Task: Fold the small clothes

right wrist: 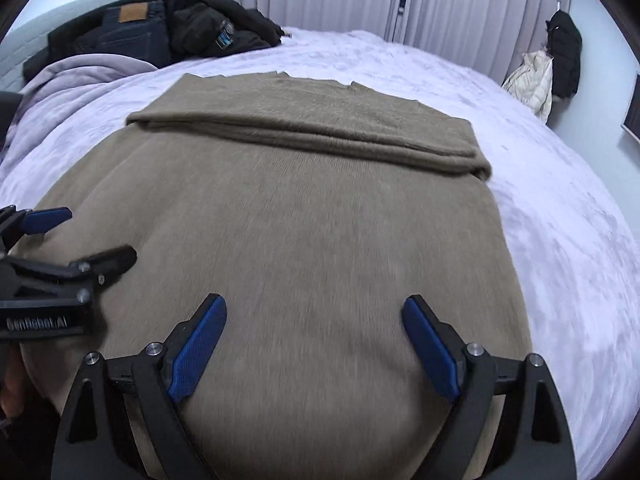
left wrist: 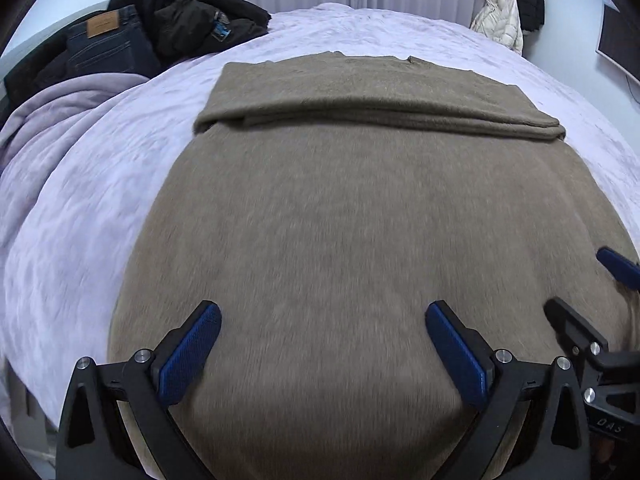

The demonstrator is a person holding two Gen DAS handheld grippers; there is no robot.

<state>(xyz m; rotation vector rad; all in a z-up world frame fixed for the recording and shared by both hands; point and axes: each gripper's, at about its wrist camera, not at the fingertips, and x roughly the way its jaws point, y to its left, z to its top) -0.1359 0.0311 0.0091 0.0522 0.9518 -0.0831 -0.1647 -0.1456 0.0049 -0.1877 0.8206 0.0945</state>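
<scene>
Where it lies flat, taupe knit garment (left wrist: 340, 208), far end folded over

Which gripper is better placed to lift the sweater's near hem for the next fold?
Neither clearly: left gripper and right gripper both hang open side by side over the near part of the brown sweater; probably a two-handed lift.

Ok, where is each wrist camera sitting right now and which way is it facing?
Left wrist: above the near end of the brown garment, facing down the bed toward the curtains; its open left gripper shows, with the right gripper at the right edge.
Right wrist: alongside, same heading; its open right gripper shows, left gripper at the left edge.
Shared: garment, bed, jeans, hanging coats.
</scene>
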